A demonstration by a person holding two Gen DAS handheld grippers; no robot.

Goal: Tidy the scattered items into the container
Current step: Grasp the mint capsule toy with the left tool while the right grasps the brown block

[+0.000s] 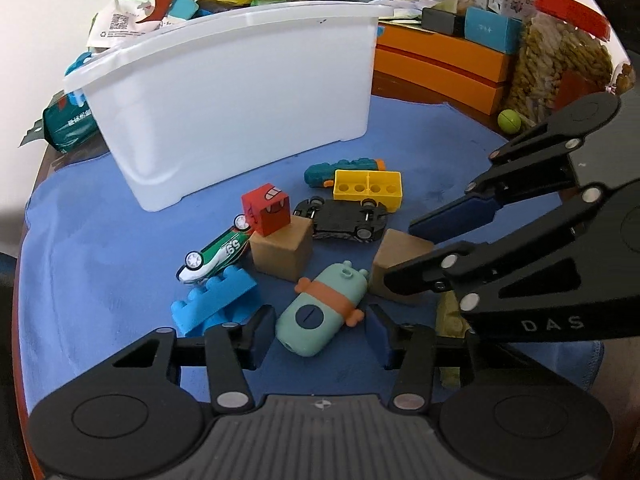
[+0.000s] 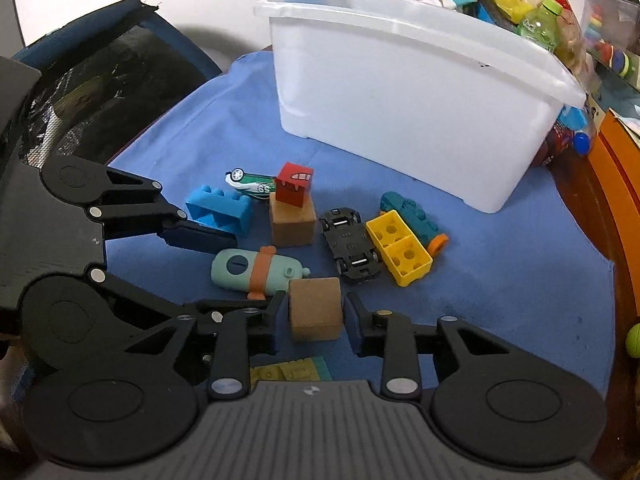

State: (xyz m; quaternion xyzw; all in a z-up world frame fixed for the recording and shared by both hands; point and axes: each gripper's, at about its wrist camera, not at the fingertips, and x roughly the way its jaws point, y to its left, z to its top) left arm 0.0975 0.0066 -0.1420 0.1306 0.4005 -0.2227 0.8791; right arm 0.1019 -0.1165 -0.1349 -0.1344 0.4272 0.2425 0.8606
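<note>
Two black claws reach down over a blue cloth point(image 1: 100, 240) strewn with toys. We see the left gripper point(image 1: 318, 326) spread around a mint-green capsule toy point(image 1: 320, 304) with an orange band. Its pads sit just beside the toy's two sides, and the toy lies on the cloth. The right gripper point(image 2: 314, 322) straddles a brown cube point(image 2: 315, 304) in the same way. Its jaws are parted, with thin slivers of gap between pads and cube. That cube rests on the cloth, just beside the capsule toy.

Moving outward, a blue brick point(image 1: 216, 300) lies left of the capsule toy. A green and white racing car point(image 1: 216, 256) leans on its side against the brick. Beyond the capsule stands a second brown cube point(image 1: 280, 256), with a red cube point(image 1: 266, 210) perched tilted on top. To the right of these, a black car point(image 1: 344, 220) lies upside down, wheels up. A yellow brick point(image 1: 368, 188) lies touching it, hollow side up. A teal toy point(image 1: 344, 168) with an orange end lies just behind the brick.

Further back stands the white container point(image 1: 240, 92), upright on the cloth and apart from the toys. We cannot see inside it. Stacked orange boxes point(image 1: 440, 68) and a small green ball point(image 1: 509, 120) sit off the cloth to the right, with cluttered packets behind.
</note>
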